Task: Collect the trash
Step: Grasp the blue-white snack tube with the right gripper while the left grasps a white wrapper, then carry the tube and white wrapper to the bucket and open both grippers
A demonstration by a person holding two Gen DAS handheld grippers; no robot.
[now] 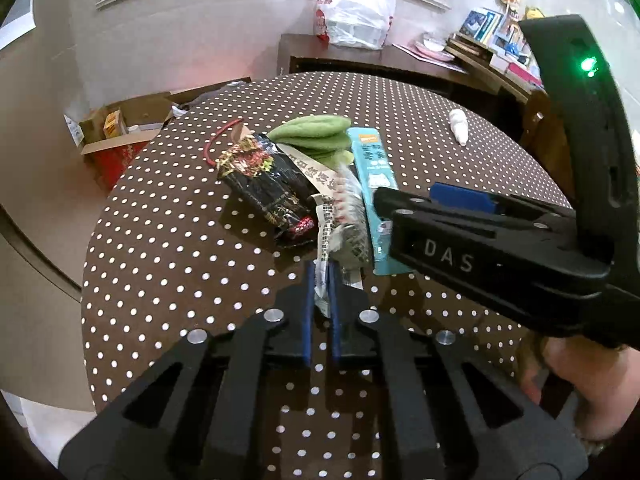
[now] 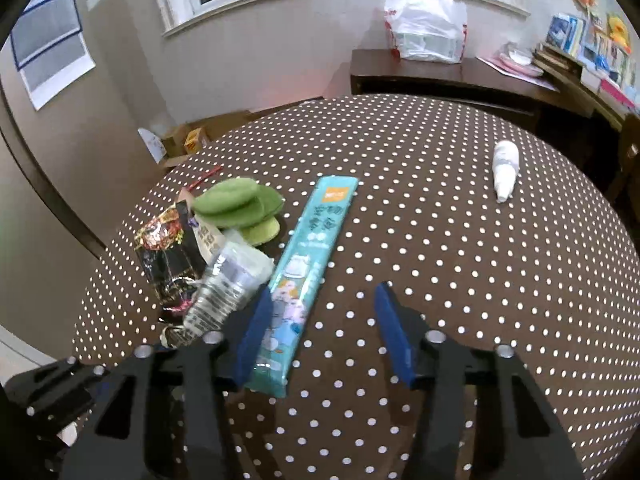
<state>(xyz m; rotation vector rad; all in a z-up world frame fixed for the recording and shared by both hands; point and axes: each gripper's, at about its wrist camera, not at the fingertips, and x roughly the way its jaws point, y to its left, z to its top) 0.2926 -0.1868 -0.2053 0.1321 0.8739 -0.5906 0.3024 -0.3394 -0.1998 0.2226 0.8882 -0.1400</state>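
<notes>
On the polka-dot tabletop (image 2: 440, 240) we see one black snack wrapper (image 1: 264, 184) at the left of the teal packet (image 2: 308, 264), then one clear crumpled wrapper (image 1: 326, 264). Our left gripper (image 1: 322, 312) has its jaws pinched tight on that wrapper's near end. Our right gripper (image 2: 320, 336) straddles the teal packet's near end, jaws apart, the left pad touching it. One white tube (image 2: 505, 170) lies far right of the packet.

White plastic bag (image 2: 426, 26) on dark sideboard (image 2: 448, 74) (books (image 2: 592, 52) beside)
</notes>
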